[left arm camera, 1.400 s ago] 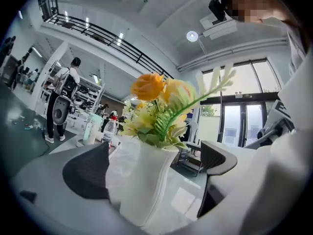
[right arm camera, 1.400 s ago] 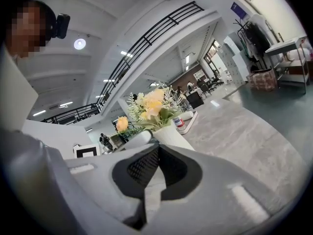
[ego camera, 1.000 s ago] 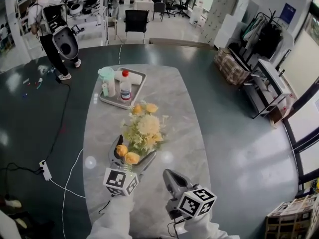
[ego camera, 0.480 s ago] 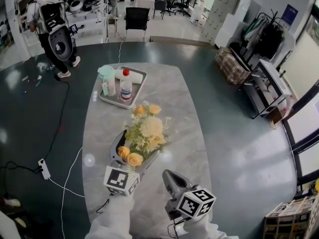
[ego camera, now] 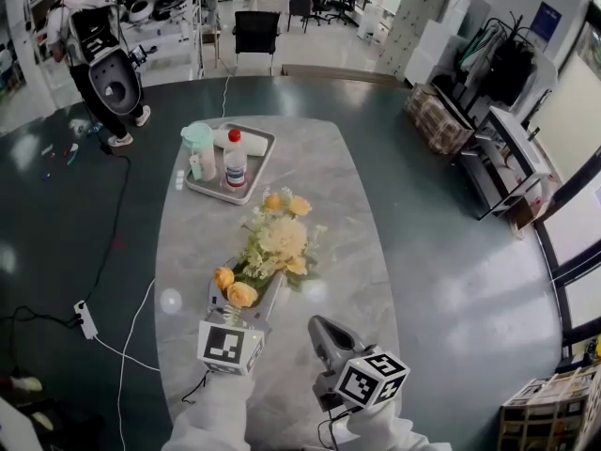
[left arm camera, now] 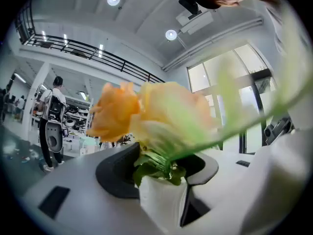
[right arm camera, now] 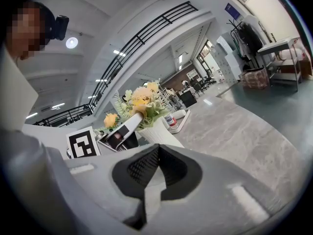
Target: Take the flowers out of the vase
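Observation:
A bouquet of yellow and orange flowers [ego camera: 278, 238] stands mid-table; the blooms hide its vase in the head view. The right gripper view shows the white ribbed vase [right arm camera: 157, 131] under the bouquet [right arm camera: 139, 99]. My left gripper [ego camera: 246, 287] reaches in level at the bouquet's near side, its jaws closing around two orange roses [ego camera: 233, 287]. In the left gripper view the green stems and leaves [left arm camera: 156, 164] sit between the dark pads and touch both, with the roses [left arm camera: 146, 114] just beyond my left gripper [left arm camera: 164, 168]. My right gripper [ego camera: 320, 326] [right arm camera: 157, 150] is shut and empty, to the right of and nearer than the vase.
A metal tray [ego camera: 263, 153] at the table's far end carries a red-capped bottle [ego camera: 236, 163] and a green-lidded cup [ego camera: 199, 148]. A person [ego camera: 94, 50] stands on the floor at far left. A power strip [ego camera: 86, 319] and cable lie left of the table.
The left gripper's jaws have narrowed from wide open to close around the stems below the orange roses, and the gripper has rolled slightly. The right gripper has stayed put.

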A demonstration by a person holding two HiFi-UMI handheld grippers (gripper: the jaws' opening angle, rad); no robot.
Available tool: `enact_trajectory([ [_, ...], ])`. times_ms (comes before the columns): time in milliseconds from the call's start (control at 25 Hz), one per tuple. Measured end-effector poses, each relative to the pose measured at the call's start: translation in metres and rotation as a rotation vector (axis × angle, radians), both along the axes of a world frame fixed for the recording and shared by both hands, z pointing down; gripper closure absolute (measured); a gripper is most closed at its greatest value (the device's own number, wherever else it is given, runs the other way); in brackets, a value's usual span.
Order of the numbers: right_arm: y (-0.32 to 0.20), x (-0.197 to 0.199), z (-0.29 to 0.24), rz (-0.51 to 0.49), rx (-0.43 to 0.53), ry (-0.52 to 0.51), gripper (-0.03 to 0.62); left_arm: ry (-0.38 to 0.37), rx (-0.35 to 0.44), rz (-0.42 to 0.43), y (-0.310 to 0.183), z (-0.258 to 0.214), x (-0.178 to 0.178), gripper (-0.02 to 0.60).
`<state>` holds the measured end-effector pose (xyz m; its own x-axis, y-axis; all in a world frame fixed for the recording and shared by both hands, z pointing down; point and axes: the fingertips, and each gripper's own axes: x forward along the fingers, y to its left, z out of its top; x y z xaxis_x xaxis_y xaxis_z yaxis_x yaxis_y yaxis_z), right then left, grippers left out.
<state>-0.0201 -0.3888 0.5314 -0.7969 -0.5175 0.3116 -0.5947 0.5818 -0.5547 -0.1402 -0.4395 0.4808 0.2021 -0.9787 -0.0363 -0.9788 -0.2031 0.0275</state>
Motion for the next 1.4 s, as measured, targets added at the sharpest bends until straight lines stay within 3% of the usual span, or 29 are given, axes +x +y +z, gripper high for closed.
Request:
enact_trajectory([
  [200,-0.001,0.005,-0.003,0.001,0.000,-0.004,0.595,-0.006,0.019,-0.031,0.005,-0.003,0.003,0.454],
  [440,0.003,0.006,-0.004,-0.009,-0.005,-0.015,0.595,-0.011,0.029,-0.014,0.010,-0.009,0.011,0.516],
  [800,0.009,0.010,-0.009,-0.006,-0.005,-0.022,0.595,0.007,0.027,-0.011,0.012,-0.020,0.013,0.540],
  [1400,0.020,0.011,-0.026,-0.012,0.019,-0.047,0.595,0.031,0.134,-0.028,0.022,-0.073,0.009,0.543],
])
